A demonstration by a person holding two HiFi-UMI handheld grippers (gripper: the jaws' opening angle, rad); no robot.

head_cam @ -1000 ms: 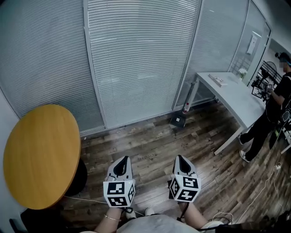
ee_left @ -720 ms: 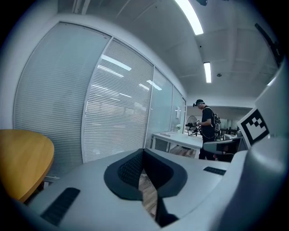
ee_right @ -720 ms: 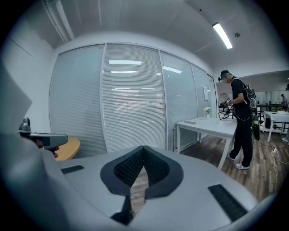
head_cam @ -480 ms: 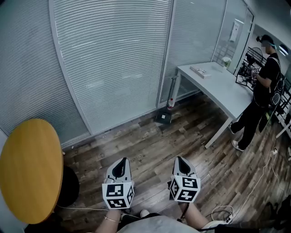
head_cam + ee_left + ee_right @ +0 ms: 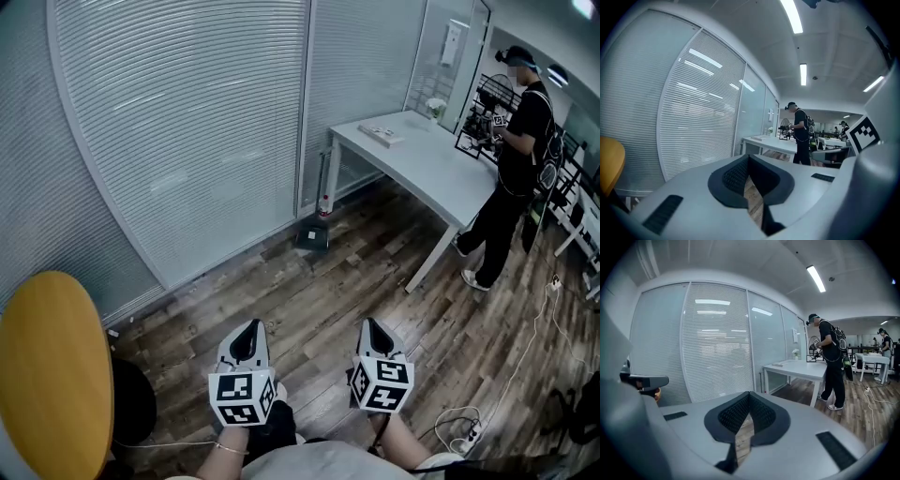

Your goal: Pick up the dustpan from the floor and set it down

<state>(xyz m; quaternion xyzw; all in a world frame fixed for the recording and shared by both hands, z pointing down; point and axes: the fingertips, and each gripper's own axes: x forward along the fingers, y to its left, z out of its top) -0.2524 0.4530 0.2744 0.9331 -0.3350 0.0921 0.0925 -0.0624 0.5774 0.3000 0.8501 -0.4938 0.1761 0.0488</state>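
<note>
Hovering above the floor (image 5: pixel 394 281), left gripper (image 5: pixel 251 326) and right gripper (image 5: pixel 371 324) sit clenched empty, likely dustpan (image 5: pixel 313 236) well ahead.

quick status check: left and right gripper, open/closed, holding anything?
Left gripper: closed, nothing between its jaws.
Right gripper: closed, nothing between its jaws.
</note>
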